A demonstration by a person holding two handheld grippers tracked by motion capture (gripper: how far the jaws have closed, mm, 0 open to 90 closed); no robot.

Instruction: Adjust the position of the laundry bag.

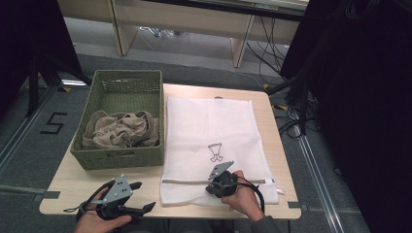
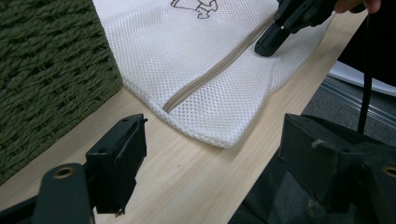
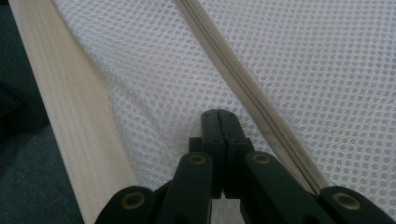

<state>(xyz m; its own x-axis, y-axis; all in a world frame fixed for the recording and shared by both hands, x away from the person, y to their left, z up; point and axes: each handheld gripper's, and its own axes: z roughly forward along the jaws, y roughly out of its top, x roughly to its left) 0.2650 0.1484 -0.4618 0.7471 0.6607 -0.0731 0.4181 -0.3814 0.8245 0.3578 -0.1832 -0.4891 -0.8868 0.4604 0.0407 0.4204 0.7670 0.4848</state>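
White mesh laundry bag [image 1: 214, 141]: flat on the table [image 1: 73, 187], right of the green woven basket [image 1: 124, 119] holding beige cloth [image 1: 121, 130]. Zipper [image 2: 212, 70]: runs left-right along the bag's near edge. Right gripper [image 1: 221, 182]: nearer, jaws pressed together, tips on the mesh just near of the zipper; whether mesh is pinched cannot be told. Left gripper [image 1: 133, 196]: jaws spread wide, holding nothing, near-left of the bag's corner.

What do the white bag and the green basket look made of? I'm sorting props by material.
The white bag looks like fine synthetic mesh, matte, with tiny regular holes and a beige zipper. The green basket appears woven from twisted cord or paper rope, matte; its exact fibre is unclear.
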